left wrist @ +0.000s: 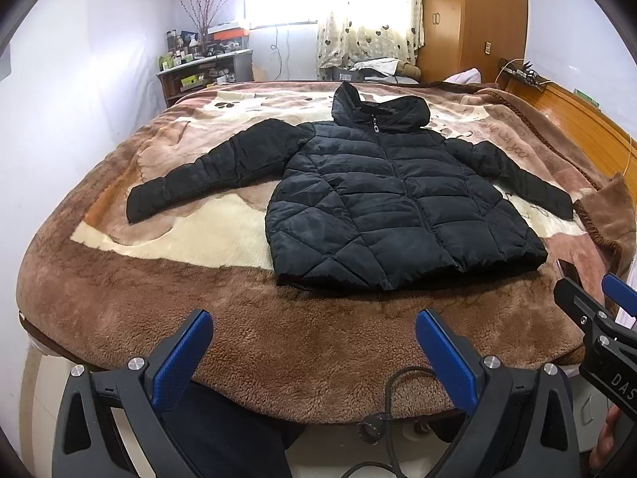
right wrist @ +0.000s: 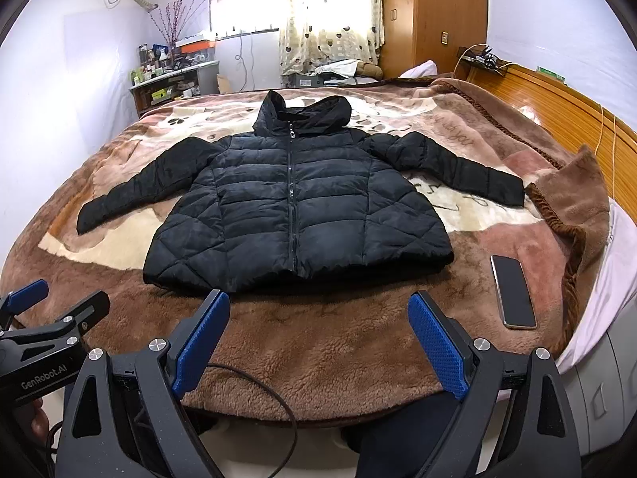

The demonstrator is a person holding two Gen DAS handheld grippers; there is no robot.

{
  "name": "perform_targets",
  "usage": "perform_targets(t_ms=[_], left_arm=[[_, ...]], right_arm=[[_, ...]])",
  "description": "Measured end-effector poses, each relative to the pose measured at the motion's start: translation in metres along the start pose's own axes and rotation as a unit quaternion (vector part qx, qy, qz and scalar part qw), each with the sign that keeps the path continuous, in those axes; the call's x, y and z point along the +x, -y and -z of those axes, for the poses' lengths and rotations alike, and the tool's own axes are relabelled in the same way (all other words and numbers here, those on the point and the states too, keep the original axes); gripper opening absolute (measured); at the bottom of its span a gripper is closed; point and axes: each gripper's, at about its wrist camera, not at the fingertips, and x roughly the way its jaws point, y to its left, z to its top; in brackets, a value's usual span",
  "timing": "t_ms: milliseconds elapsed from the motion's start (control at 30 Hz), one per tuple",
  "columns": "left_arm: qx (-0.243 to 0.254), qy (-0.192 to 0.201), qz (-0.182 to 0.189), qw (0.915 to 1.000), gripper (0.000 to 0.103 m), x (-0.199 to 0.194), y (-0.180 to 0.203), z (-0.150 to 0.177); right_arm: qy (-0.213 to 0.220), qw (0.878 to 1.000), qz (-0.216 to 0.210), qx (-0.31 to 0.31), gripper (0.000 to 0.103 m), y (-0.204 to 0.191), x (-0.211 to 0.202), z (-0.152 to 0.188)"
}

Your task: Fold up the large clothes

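Observation:
A black hooded puffer jacket (left wrist: 398,199) lies flat, zipped and front up on the bed, both sleeves spread out; it also shows in the right wrist view (right wrist: 294,207). My left gripper (left wrist: 314,342) is open and empty, held over the bed's near edge, short of the jacket's hem. My right gripper (right wrist: 318,326) is open and empty, also near the front edge, just short of the hem. The right gripper shows at the right edge of the left wrist view (left wrist: 597,302), and the left gripper at the left edge of the right wrist view (right wrist: 55,302).
A brown and cream plush blanket (right wrist: 358,350) covers the bed. A phone (right wrist: 513,290) lies on it right of the hem. A wooden headboard (right wrist: 577,115) runs along the right. A cluttered shelf (right wrist: 171,83), curtains and a wardrobe stand beyond.

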Motion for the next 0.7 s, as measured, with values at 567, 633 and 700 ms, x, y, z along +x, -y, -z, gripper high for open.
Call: perform_targets(t_ms=[567, 633, 700], left_arm=[[-0.004, 0.001, 0.002, 1.0000, 0.103, 0.0016, -0.0010, -0.0016], [-0.005, 0.002, 0.002, 1.0000, 0.103, 0.0010, -0.0011, -0.0012], [-0.006, 0.000, 0.002, 1.0000, 0.103, 0.0008, -0.0015, -0.0009]], right_arm=[[0.001, 1.000, 0.000, -0.002, 0.091, -0.0031, 0.0025, 0.0036], [0.001, 1.000, 0.000, -0.002, 0.091, -0.0031, 0.0023, 0.0035], [0.001, 1.000, 0.000, -0.003, 0.091, -0.0038, 0.0025, 0.0040]])
